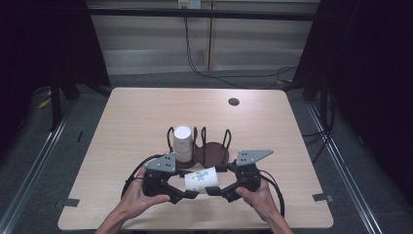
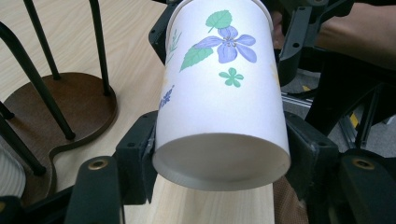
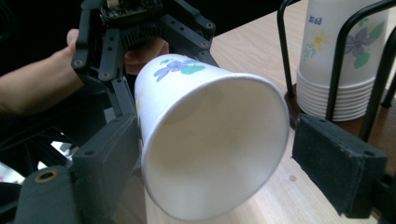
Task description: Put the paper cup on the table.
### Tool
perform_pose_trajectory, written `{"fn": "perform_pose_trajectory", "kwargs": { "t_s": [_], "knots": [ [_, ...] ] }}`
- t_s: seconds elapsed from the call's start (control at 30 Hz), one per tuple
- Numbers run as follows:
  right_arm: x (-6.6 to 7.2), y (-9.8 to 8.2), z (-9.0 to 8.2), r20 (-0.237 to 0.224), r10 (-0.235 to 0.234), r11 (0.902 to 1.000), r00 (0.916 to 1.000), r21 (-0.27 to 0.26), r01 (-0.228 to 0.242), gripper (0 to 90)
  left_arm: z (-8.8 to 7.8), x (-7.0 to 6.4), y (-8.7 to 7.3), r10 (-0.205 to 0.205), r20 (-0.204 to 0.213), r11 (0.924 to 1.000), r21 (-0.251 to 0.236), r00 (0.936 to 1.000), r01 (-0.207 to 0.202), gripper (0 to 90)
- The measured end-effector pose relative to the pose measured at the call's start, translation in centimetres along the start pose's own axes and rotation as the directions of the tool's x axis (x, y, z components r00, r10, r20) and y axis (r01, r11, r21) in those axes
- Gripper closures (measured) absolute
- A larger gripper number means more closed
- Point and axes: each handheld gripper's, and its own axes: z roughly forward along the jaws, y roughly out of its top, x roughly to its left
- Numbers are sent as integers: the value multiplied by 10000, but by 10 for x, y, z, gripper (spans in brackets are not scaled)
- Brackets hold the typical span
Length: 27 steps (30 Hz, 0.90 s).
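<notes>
A paper cup printed with purple flowers and green leaves lies on its side in the air just above the near part of the wooden table, held between the two grippers. The left gripper is pinching the cup at its base end: in the left gripper view both black pads press the cup's walls, with the closed bottom facing the camera. The right gripper is spread around the cup's open mouth; in the right gripper view the rim sits against the left pad, while the right pad stands apart from it. Just behind the grippers stands a dark wooden cup holder with black wire loops, and a stack of matching paper cups stands upright in its left compartment. A person's hands grip both tools from the near edge.
</notes>
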Motion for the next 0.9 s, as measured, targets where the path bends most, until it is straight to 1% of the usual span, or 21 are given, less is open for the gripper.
{"fn": "perform_pose_trajectory", "kwargs": {
  "t_s": [0.07,0.17,0.23,0.37,0.63,0.73,0.8,0.9],
  "knots": [
    [0,0,1,-171,58,9999,9998,-107,-60,156,0,0,0,1,-33,10000,-42,10000,-1,363],
    [0,1,1,-338,50,9999,9994,-95,-53,150,-1,1,1,39,2,10000,-20,10000,-39,364],
    [0,1,0,-346,74,9998,9994,-168,-80,163,-1,1,1,-13,10,9999,-157,10000,13,364],
    [-3,2,0,-440,151,9994,9989,-297,-165,179,-2,2,1,-49,86,9998,-187,10000,51,364],
    [-4,1,4,-666,253,9994,9975,-218,-268,173,-1,2,0,-162,237,9997,-204,9996,167,364],
    [-4,0,6,-718,266,9996,9971,-96,-274,191,0,2,0,-173,310,9996,-203,9994,179,363],
    [-4,0,7,-673,259,9997,9974,-14,-261,199,1,3,-1,-157,290,9997,-188,9995,162,364],
    [-6,-1,6,-752,350,9993,9966,-71,-356,220,1,3,-1,-145,255,9998,-134,9996,148,361]
  ]
}}
